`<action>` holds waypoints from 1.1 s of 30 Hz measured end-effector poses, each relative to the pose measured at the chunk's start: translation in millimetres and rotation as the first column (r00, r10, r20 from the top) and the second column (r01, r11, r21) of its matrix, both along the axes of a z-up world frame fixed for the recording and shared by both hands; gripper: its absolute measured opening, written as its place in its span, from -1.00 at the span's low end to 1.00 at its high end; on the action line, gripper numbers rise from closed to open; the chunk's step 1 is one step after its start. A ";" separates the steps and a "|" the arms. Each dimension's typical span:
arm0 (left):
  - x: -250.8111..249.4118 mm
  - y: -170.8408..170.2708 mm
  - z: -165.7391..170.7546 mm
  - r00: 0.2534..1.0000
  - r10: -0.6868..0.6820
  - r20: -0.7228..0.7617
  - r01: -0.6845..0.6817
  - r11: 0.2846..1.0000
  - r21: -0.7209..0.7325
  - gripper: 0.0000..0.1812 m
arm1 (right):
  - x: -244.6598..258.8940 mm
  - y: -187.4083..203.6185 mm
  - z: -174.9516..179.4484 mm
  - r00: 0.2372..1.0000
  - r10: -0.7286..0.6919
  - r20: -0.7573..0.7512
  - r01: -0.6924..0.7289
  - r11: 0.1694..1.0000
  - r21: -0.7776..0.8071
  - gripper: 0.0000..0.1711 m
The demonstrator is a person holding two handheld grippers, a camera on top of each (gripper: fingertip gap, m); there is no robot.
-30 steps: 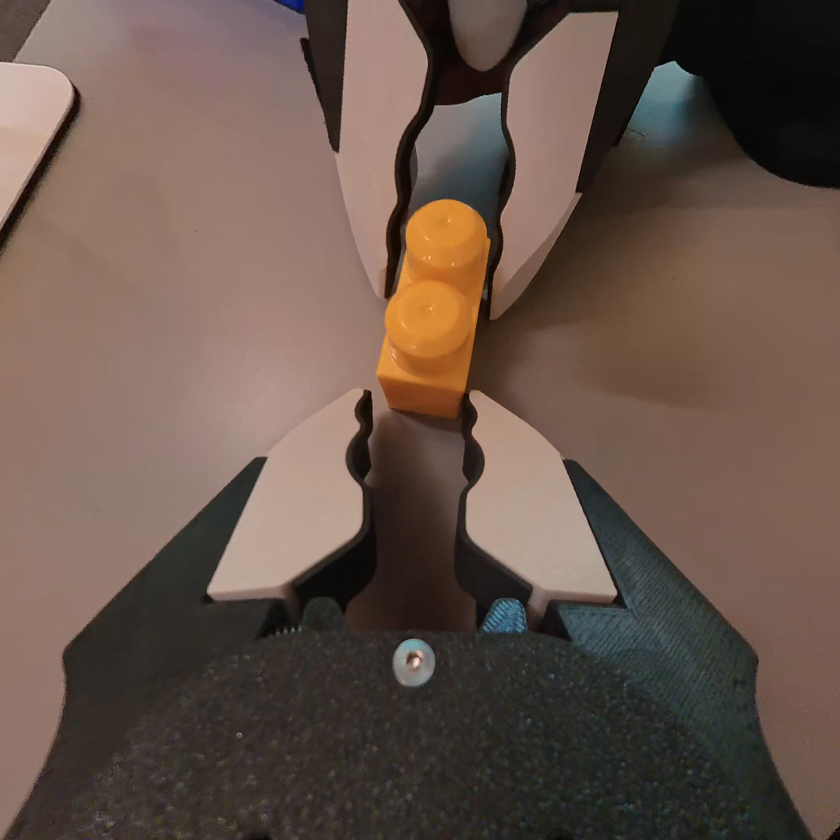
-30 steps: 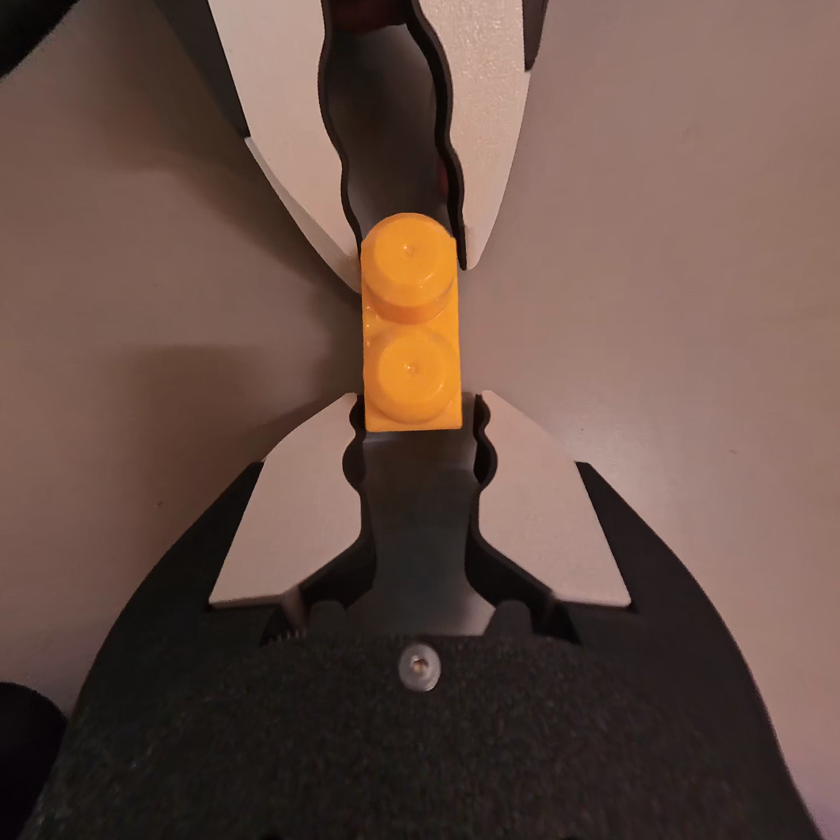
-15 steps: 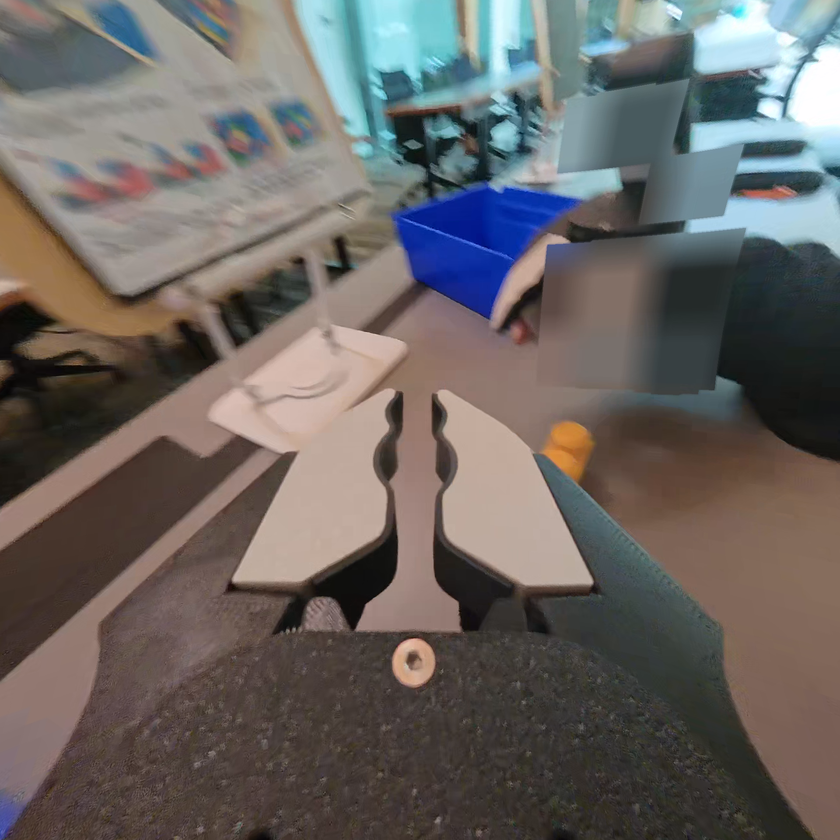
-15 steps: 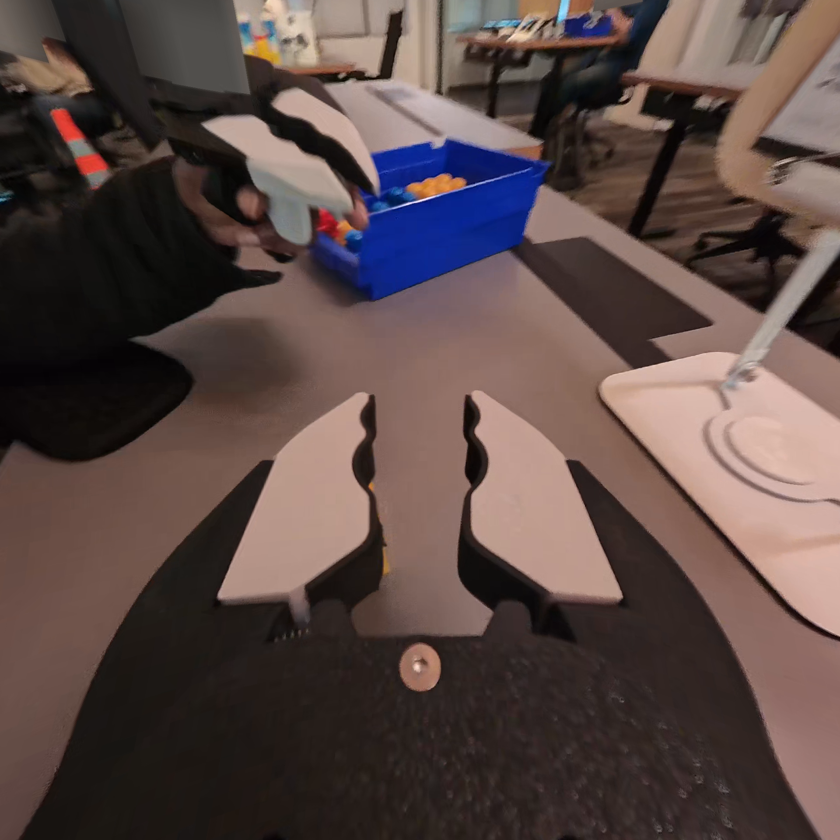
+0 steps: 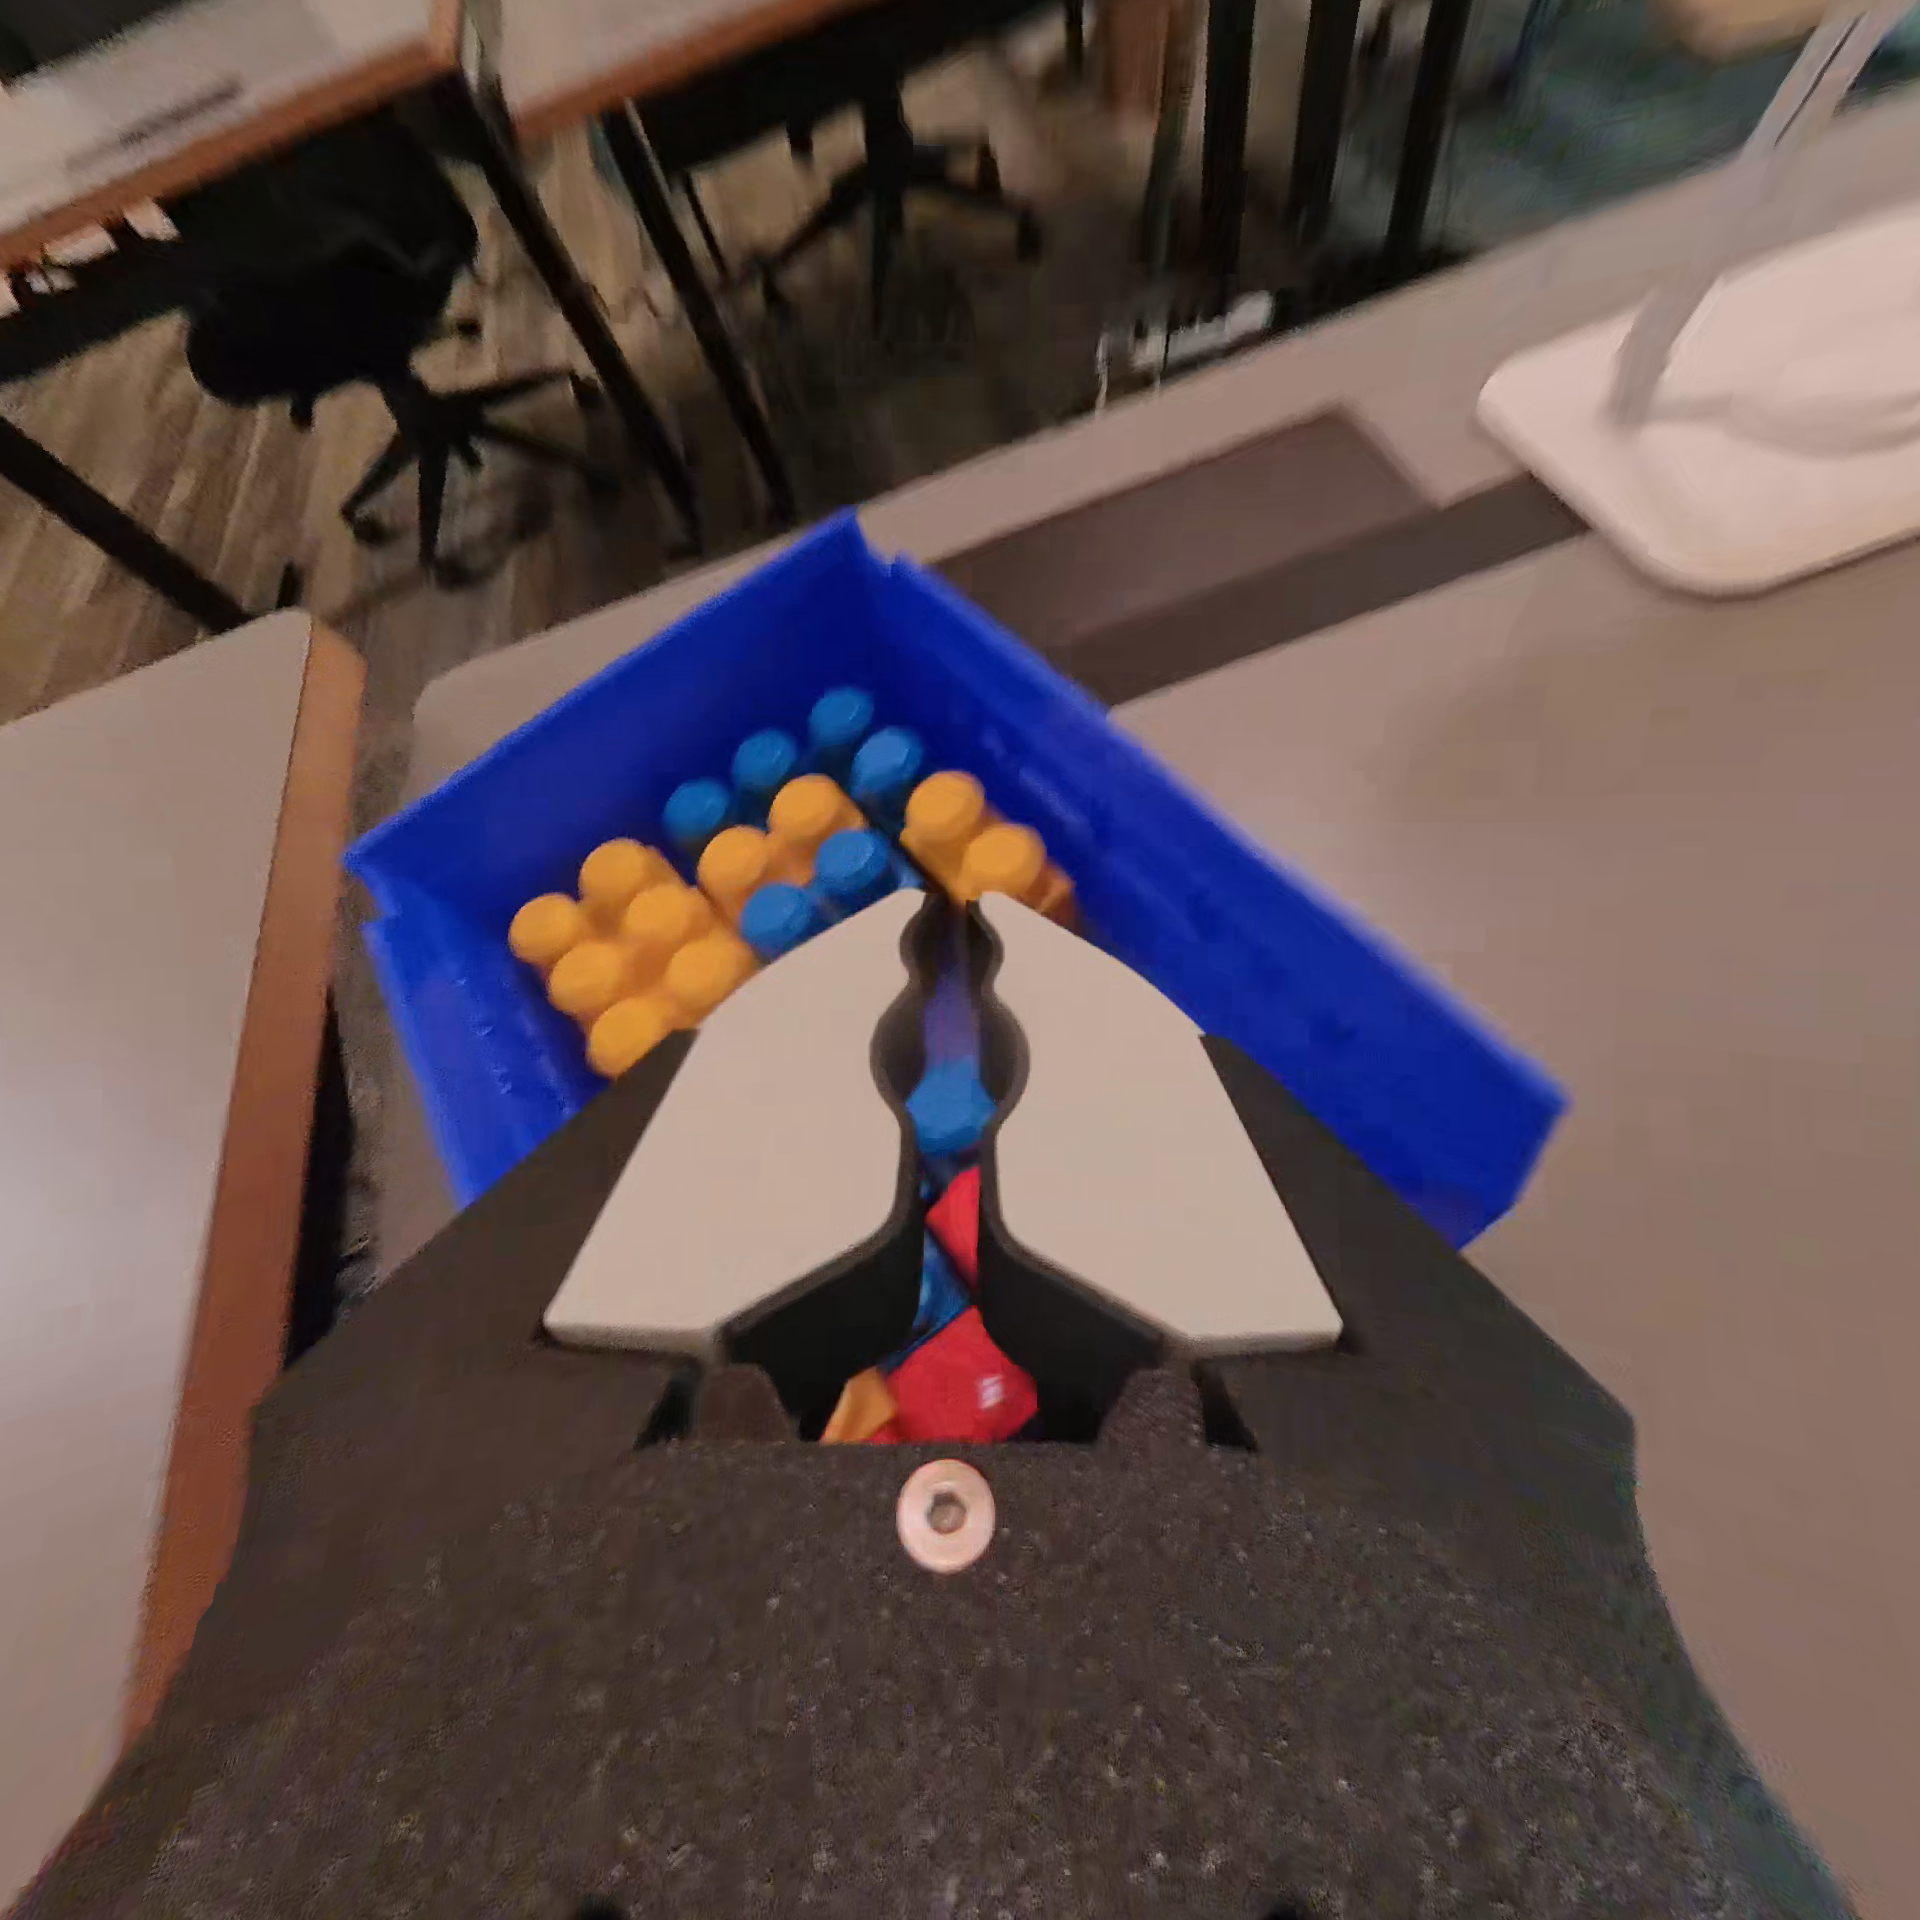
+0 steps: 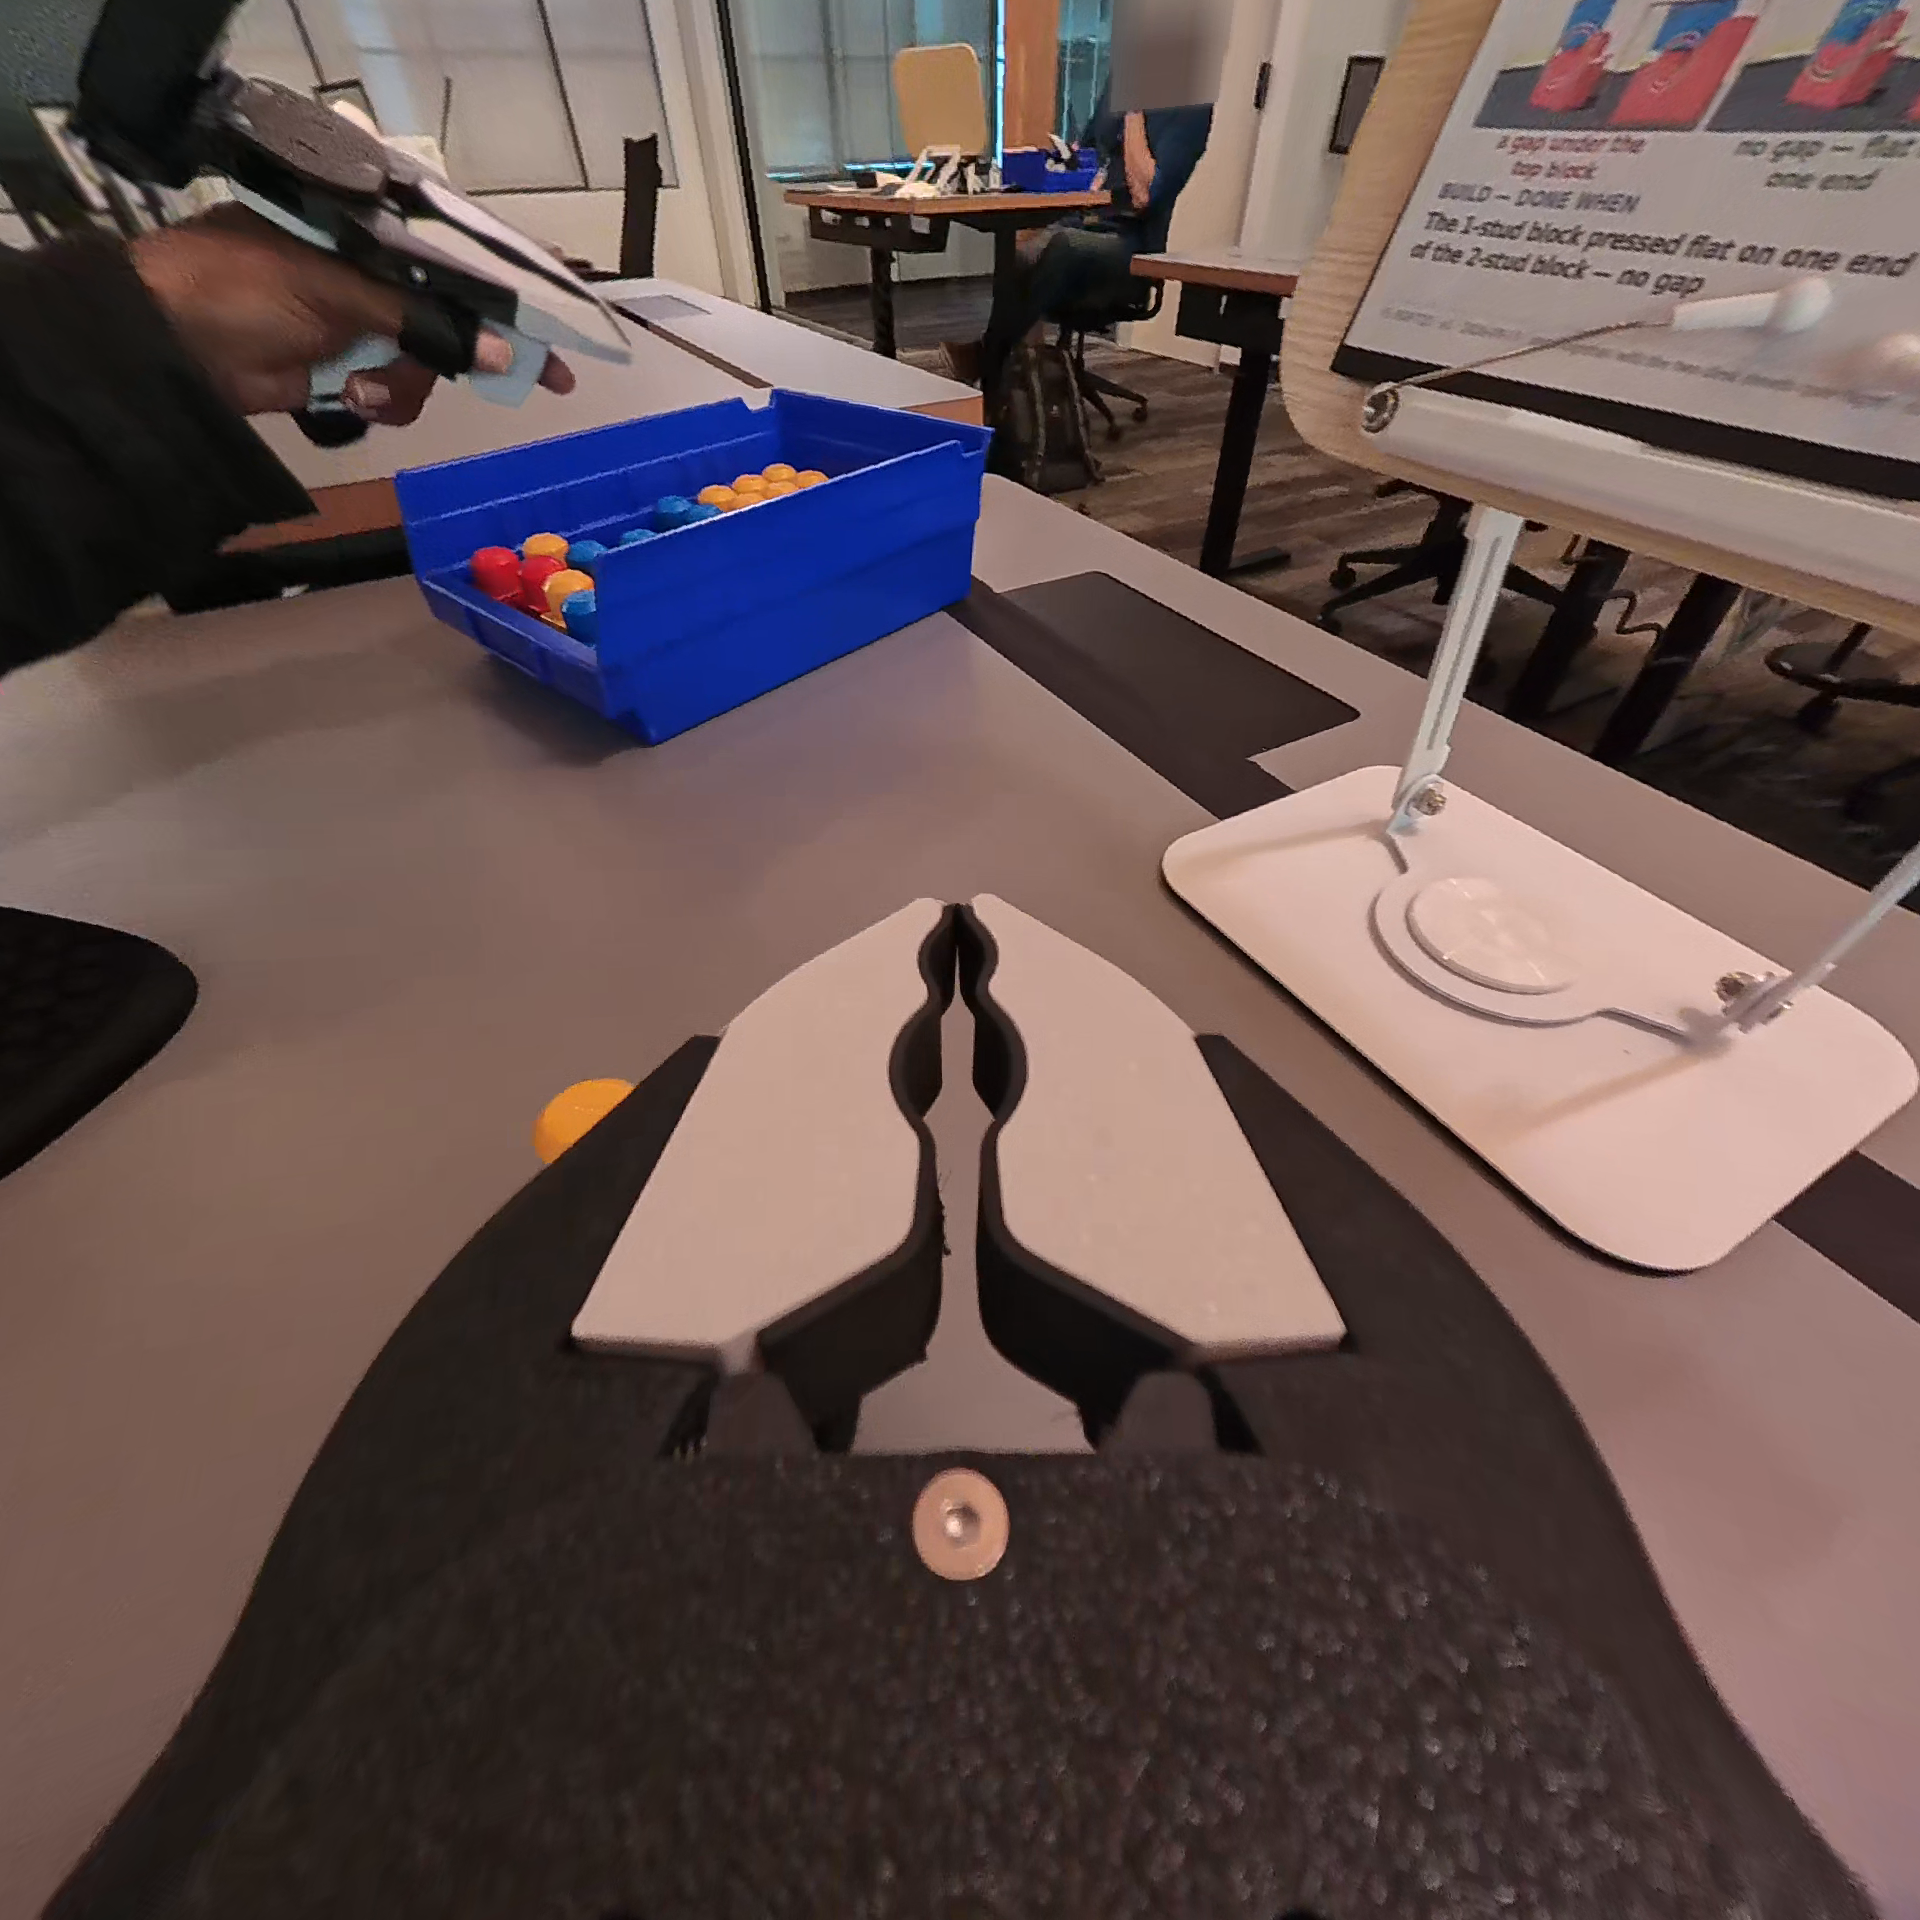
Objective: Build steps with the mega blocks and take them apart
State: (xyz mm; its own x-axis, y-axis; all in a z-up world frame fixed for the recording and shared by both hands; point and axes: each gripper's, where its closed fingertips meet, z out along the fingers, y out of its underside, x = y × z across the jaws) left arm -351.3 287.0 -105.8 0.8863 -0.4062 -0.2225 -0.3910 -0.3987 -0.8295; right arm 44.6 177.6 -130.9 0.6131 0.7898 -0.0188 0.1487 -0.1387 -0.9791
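The left gripper (image 5: 951, 909) is being held over the blue bin (image 5: 1299, 997), jaws closed and empty; the right gripper (image 6: 956, 914) likewise. The orange blocks (image 5: 634, 956) are probably being reached for; being light, rigid and slick, they are best gripped across flat sides.

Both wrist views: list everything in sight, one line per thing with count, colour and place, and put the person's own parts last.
Bin: one, blue, far side of the grey table.
Mega blocks in the bin: many, orange, blue and red; exact count unclear.
Loose block: one, orange, on the table beside the right gripper, mostly hidden.
Table: one, grey with dark inlays.
Stand base: one, white, on the table's right.
Instruction board: one, pale wood-edged, held above the stand.
Black pad: one, left table edge.
Office desks and chairs: several, background.
Left gripper: shut, empty, above the bin.
Right gripper: shut, empty, over the table.
Hand: one, dark-sleeved, holding the left gripper.
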 end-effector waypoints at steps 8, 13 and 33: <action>-18.3 -2.2 -62.8 0.969 -0.194 -0.154 0.107 0.887 -0.449 -0.70 | 1.5 2.0 -6.3 1.000 -0.007 0.022 0.008 1.000 -0.011 -1.00; -27.9 -0.2 -91.7 0.956 -0.199 -0.216 0.024 0.787 -0.617 -0.60 | 0.3 1.2 -13.8 0.998 -0.004 0.061 0.005 1.000 -0.018 -1.00; 68.5 -7.6 2.7 0.911 -0.332 -0.244 0.226 0.898 -0.377 -0.68 | -4.9 -0.8 -8.2 0.991 -0.021 0.129 0.017 0.999 0.033 -0.99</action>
State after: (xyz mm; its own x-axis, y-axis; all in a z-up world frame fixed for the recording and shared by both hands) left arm -282.8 279.4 -103.1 0.6391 -0.7232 -0.2619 -0.7321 -0.4676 -0.4953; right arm 39.7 176.8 -139.2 0.6234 0.7771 0.0867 0.2720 -0.1115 -0.9558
